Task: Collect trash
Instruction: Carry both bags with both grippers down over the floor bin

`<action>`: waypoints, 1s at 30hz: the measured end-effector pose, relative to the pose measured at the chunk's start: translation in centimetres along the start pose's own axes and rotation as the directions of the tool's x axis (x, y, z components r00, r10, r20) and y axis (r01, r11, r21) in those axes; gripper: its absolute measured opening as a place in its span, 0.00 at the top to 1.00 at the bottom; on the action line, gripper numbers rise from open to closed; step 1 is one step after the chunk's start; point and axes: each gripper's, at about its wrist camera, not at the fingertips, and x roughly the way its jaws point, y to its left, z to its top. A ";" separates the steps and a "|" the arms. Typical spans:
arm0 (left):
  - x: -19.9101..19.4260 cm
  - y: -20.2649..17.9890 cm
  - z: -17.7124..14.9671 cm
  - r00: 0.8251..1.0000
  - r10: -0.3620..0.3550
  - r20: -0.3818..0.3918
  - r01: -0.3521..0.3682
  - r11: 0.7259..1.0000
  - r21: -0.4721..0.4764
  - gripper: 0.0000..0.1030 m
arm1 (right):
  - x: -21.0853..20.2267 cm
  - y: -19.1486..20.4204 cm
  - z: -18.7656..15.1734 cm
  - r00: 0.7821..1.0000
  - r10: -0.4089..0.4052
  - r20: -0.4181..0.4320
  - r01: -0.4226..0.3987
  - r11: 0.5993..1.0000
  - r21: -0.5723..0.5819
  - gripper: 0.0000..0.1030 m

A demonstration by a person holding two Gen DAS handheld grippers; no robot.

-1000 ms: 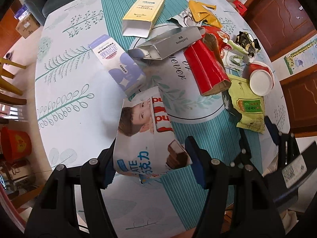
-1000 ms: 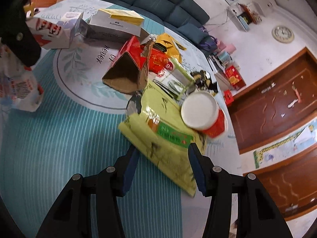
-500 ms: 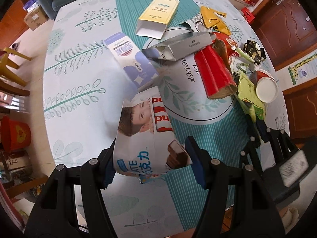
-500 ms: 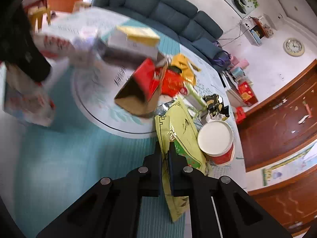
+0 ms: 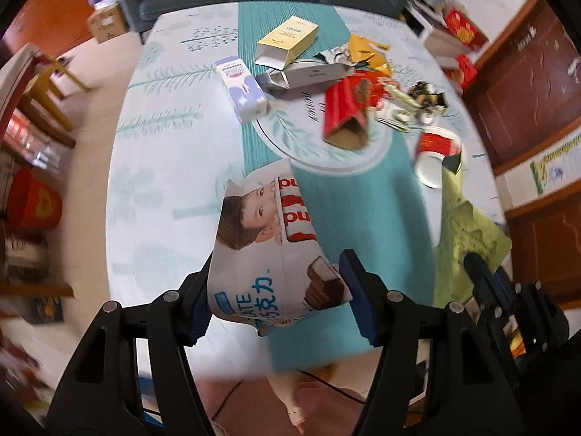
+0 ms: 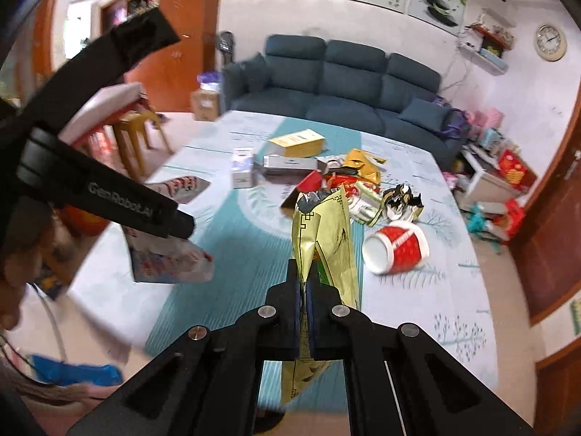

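Lifted off the table (image 6: 417, 312), the green bag (image 6: 326, 232) is hanging clenched in my right jaws; my left jaws are grasping the chocolate box (image 5: 268, 250).

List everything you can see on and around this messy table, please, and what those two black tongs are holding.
chocolate bag: one, white with red, held in the left tongs above the table
green-yellow pouch: one, pinched in the right tongs, lifted
red paper cup: one, red with white inside, lying on its side on the table
red carton: one, open-ended, lying mid-table
silver box: one, behind the red carton
yellow box: one, far end of the table
white-and-blue carton: one, left of the silver box
gold wrapper: one, crumpled, far side
table: one, pale cloth with teal stripe
sofa: one, dark blue, behind the table
wall clock: one, upper right
left tongs: black, blue pads
right tongs: black, shut
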 end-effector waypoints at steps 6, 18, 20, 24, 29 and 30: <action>-4.3 -3.7 -8.3 0.998 -0.008 0.057 0.013 0.995 -0.096 0.42 | -7.8 -2.9 -5.1 0.994 0.111 0.000 -0.111 0.992 0.058 0.98; -6.5 -4.7 -19.2 0.999 0.028 -0.025 -0.032 0.987 -0.160 0.42 | -11.1 -3.8 -13.9 0.972 0.225 -0.063 -0.211 0.961 0.179 0.98; -5.4 -4.6 -20.2 0.998 0.030 -0.053 -0.038 0.987 -0.154 0.42 | -10.1 -3.2 -15.3 0.971 0.222 -0.084 -0.204 0.961 0.189 0.98; -1.8 -4.6 -22.2 0.995 0.028 -0.101 -0.041 0.991 -0.128 0.42 | -6.6 -1.8 -18.0 0.969 0.206 -0.137 -0.178 0.965 0.190 0.98; 4.1 -4.0 -25.2 0.993 0.024 -0.119 -0.037 0.994 -0.102 0.41 | -0.4 1.3 -22.6 0.963 0.199 -0.182 -0.173 0.973 0.151 0.98; 5.4 -3.7 -25.8 0.994 0.019 -0.109 -0.030 0.994 -0.104 0.41 | 1.2 2.1 -23.8 0.961 0.202 -0.189 -0.177 0.974 0.143 0.98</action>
